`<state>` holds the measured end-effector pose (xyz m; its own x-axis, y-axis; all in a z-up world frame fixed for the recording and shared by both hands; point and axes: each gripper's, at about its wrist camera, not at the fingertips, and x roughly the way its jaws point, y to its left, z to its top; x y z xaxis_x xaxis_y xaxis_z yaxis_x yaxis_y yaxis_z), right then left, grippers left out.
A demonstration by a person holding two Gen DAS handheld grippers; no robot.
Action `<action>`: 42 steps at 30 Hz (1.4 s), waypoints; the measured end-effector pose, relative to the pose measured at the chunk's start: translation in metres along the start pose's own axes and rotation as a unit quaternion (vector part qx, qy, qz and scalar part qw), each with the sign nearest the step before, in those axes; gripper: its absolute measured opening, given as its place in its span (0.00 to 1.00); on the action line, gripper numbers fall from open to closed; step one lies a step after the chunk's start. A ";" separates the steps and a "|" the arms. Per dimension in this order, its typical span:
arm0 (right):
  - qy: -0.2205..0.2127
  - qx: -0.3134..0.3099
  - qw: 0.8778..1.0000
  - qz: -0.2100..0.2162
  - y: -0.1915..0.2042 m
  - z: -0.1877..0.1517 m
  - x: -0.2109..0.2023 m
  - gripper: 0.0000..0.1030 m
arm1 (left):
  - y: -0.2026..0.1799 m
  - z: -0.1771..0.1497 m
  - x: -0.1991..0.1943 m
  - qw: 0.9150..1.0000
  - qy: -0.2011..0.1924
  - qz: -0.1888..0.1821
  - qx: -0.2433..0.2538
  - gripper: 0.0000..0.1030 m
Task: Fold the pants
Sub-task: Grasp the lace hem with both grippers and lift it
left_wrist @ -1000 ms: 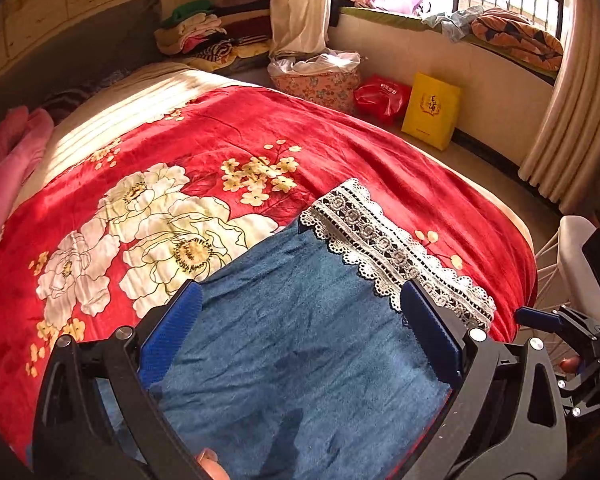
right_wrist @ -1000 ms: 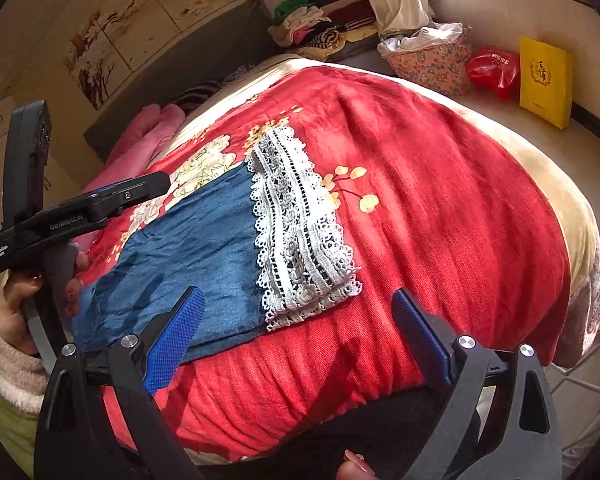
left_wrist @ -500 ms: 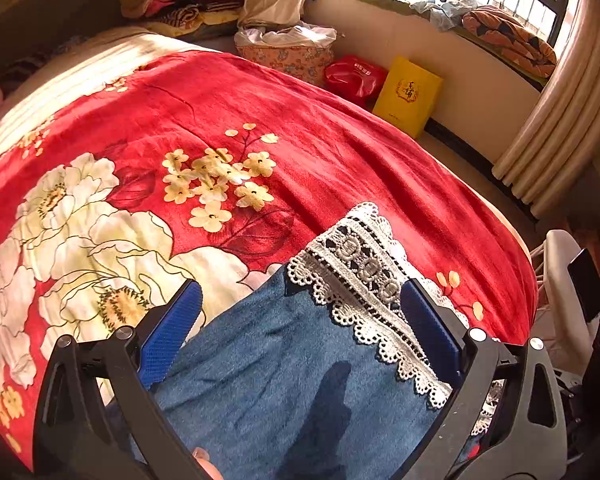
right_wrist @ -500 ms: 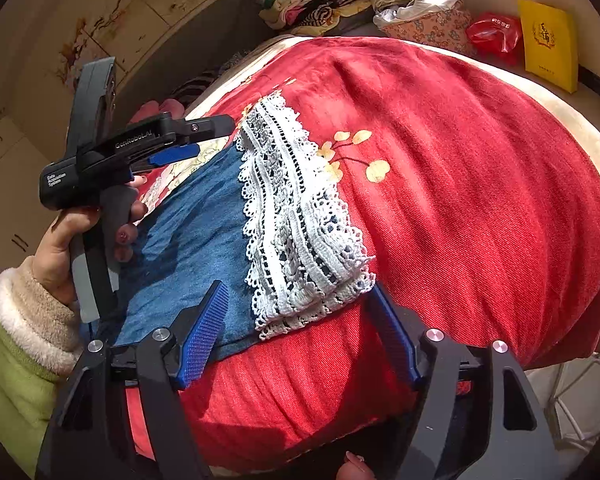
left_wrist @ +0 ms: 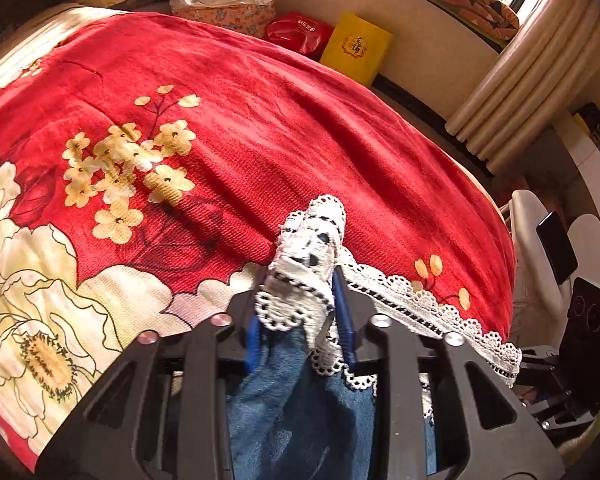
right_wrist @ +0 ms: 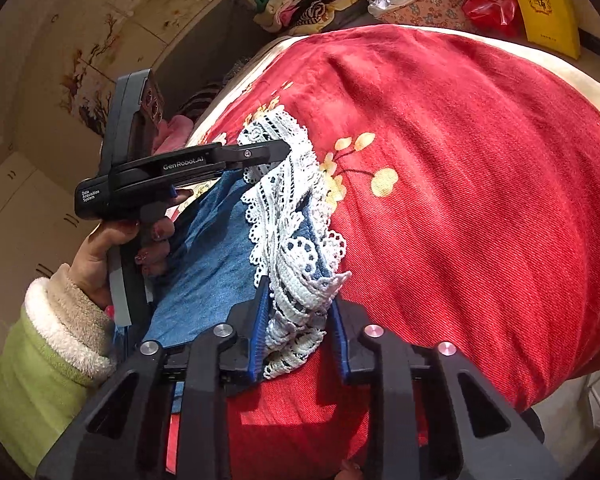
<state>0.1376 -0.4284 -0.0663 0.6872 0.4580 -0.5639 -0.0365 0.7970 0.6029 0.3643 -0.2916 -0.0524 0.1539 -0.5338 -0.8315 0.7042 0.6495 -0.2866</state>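
Observation:
Blue denim pants (right_wrist: 208,264) with a white lace hem (right_wrist: 288,184) lie on a red flowered bedspread (right_wrist: 460,184). My left gripper (left_wrist: 300,312) is shut on the far corner of the lace hem (left_wrist: 304,272), which bunches up between its blue pads. My right gripper (right_wrist: 298,320) is shut on the near corner of the same hem, and the lace crumples between its pads. In the right wrist view the left gripper (right_wrist: 276,156) shows from the side, pinching the hem's far end. The denim (left_wrist: 300,412) hangs under the left gripper.
The bedspread (left_wrist: 260,140) covers the bed. A yellow bag (left_wrist: 356,48) and a red bag (left_wrist: 300,32) stand on the floor by the far wall. Folded clothes (right_wrist: 300,4) are piled at the head. A white chair (left_wrist: 540,248) stands at the right.
Both grippers moved forward onto the lace hem and went from open to shut on its two corners. The hem has lifted and bunched.

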 end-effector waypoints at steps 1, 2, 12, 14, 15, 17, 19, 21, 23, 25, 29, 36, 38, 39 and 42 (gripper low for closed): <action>-0.006 -0.009 1.000 0.001 0.006 0.001 -0.002 0.20 | 0.001 -0.001 -0.006 1.000 -0.009 -0.002 0.002 0.14; -0.014 -0.023 1.000 0.003 0.015 0.003 -0.004 0.20 | 0.001 -0.002 -0.012 1.000 -0.018 -0.005 0.006 0.13; -0.037 -0.198 0.978 0.057 0.130 -0.014 -0.021 0.20 | 0.028 -0.039 -0.120 0.988 -0.138 -0.061 -0.018 0.14; -0.021 -0.222 0.973 0.065 0.149 -0.025 -0.011 0.20 | 0.034 -0.056 -0.136 0.987 -0.150 -0.053 -0.032 0.14; -0.012 -0.232 0.970 0.068 0.158 -0.029 -0.004 0.20 | 0.040 -0.066 -0.141 0.986 -0.153 -0.054 -0.046 0.14; 0.008 -0.248 0.966 0.072 0.170 -0.041 0.011 0.20 | 0.049 -0.085 -0.146 0.985 -0.152 -0.037 -0.070 0.16; 0.032 -0.261 0.962 0.071 0.179 -0.056 0.028 0.20 | 0.060 -0.107 -0.149 0.984 -0.152 -0.024 -0.093 0.19; 0.053 -0.274 0.958 0.063 0.185 -0.070 0.044 0.20 | 0.076 -0.128 -0.154 0.978 -0.160 -0.025 -0.131 0.29; 0.069 -0.287 0.954 0.055 0.190 -0.084 0.057 0.20 | 0.090 -0.148 -0.160 0.971 -0.168 -0.018 -0.171 0.42; 0.077 -0.300 0.950 0.046 0.194 -0.094 0.064 0.20 | 0.098 -0.166 -0.169 0.960 -0.185 -0.038 -0.206 0.49; 0.088 -0.324 0.941 0.052 0.208 -0.105 0.069 0.22 | 0.106 -0.196 -0.187 0.941 -0.216 -0.061 -0.254 0.71; 0.123 -0.373 0.918 0.053 0.226 -0.138 0.084 0.28 | 0.112 -0.220 -0.185 0.914 -0.219 -0.126 -0.319 0.85; 0.134 -0.362 0.919 0.074 0.225 -0.140 0.082 0.41 | 0.114 -0.223 -0.181 0.911 -0.217 -0.121 -0.329 0.85; 0.134 -0.353 0.922 0.088 0.225 -0.138 0.078 0.43 | 0.115 -0.222 -0.178 0.911 -0.213 -0.114 -0.334 0.85; 0.106 -0.331 0.932 0.107 0.220 -0.117 0.056 0.53 | 0.116 -0.218 -0.175 0.914 -0.207 -0.097 -0.336 0.76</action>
<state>0.0829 -0.1809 -0.0313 0.4569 0.6461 -0.6114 -0.6435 0.7146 0.2742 0.2681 -0.0046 -0.0435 0.4184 -0.7433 -0.5220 0.1839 0.6321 -0.7527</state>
